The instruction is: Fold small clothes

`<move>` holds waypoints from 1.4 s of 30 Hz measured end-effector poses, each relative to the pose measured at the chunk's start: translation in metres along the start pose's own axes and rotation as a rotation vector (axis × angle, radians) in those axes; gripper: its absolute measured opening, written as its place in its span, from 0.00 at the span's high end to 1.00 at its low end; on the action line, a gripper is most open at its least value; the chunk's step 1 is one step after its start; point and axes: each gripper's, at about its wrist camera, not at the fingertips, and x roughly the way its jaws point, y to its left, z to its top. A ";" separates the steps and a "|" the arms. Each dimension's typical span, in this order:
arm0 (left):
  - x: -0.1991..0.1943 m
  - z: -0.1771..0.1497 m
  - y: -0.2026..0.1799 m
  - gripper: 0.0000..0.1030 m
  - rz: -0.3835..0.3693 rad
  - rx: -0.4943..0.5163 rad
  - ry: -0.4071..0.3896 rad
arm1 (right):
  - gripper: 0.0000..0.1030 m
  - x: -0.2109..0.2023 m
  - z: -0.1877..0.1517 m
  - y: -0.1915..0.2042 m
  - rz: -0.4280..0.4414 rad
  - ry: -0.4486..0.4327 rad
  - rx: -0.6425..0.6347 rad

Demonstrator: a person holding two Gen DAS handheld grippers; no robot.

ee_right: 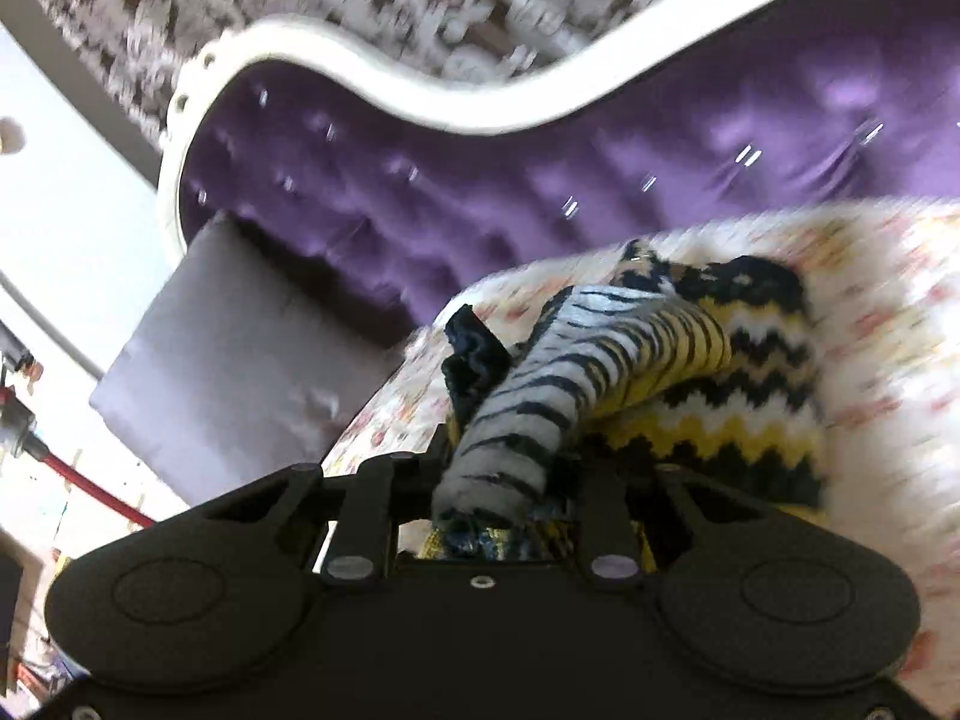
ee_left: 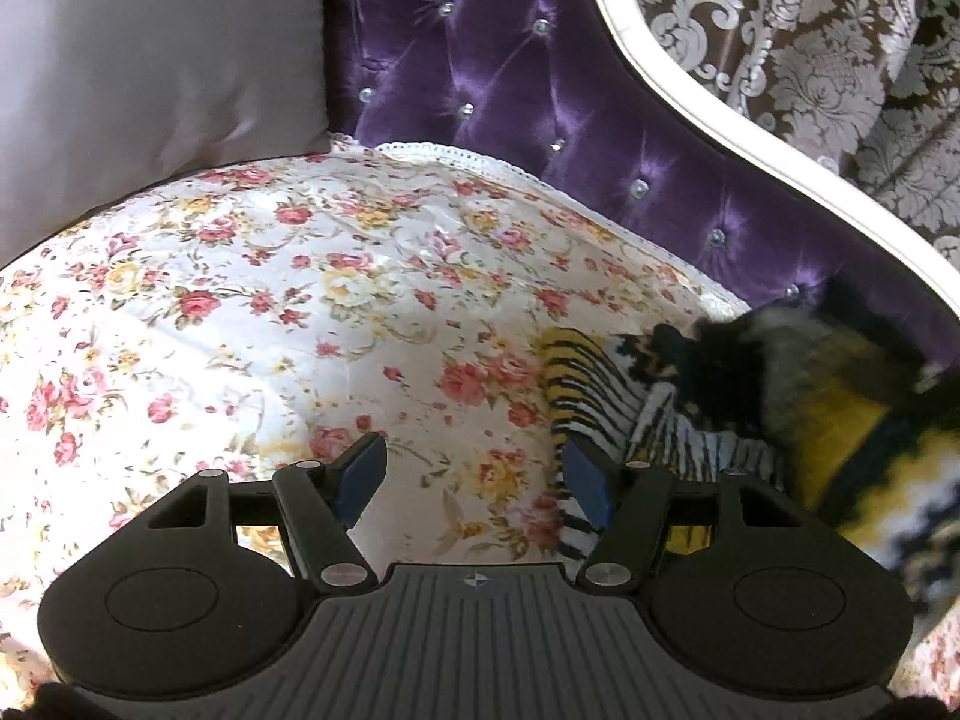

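The left gripper (ee_left: 474,489) hung low over the floral cover (ee_left: 252,312), its jaws spread wide with nothing between them. Its blue pads (ee_left: 363,474) were bare. The right-side finger stood at the edge of the sweater (ee_left: 750,414); whether it touched the knit could not be told.

The sweater, a yellow, black and white knit, lay on the cover to the right of the left gripper and below the purple backrest (ee_left: 498,90). Its striped part was sharp; the part nearest the backrest was blurred. A grey cushion (ee_left: 150,60) stood against the backrest, at the far left of the cover and well apart from the sweater. The white frame (ee_left: 690,102) ran along the top of the backrest, with patterned curtain (ee_left: 810,48) beyond it.

In the right wrist view the right gripper (ee_right: 504,492) was closed on a striped sleeve (ee_right: 576,360) of the sweater (ee_right: 738,396). The sleeve ran from between the jaws up and over the zigzag body of the sweater, which lay on the cover (ee_right: 888,312) below the backrest (ee_right: 480,192). The fingertips were hidden by the sleeve. A second grey cushion (ee_right: 240,360) stood against the backrest, left of the sweater. This view was heavily blurred.
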 end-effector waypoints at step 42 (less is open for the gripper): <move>-0.030 -0.011 -0.078 0.38 -0.106 0.317 -0.210 | 0.32 0.003 -0.158 0.055 -0.119 0.131 -0.638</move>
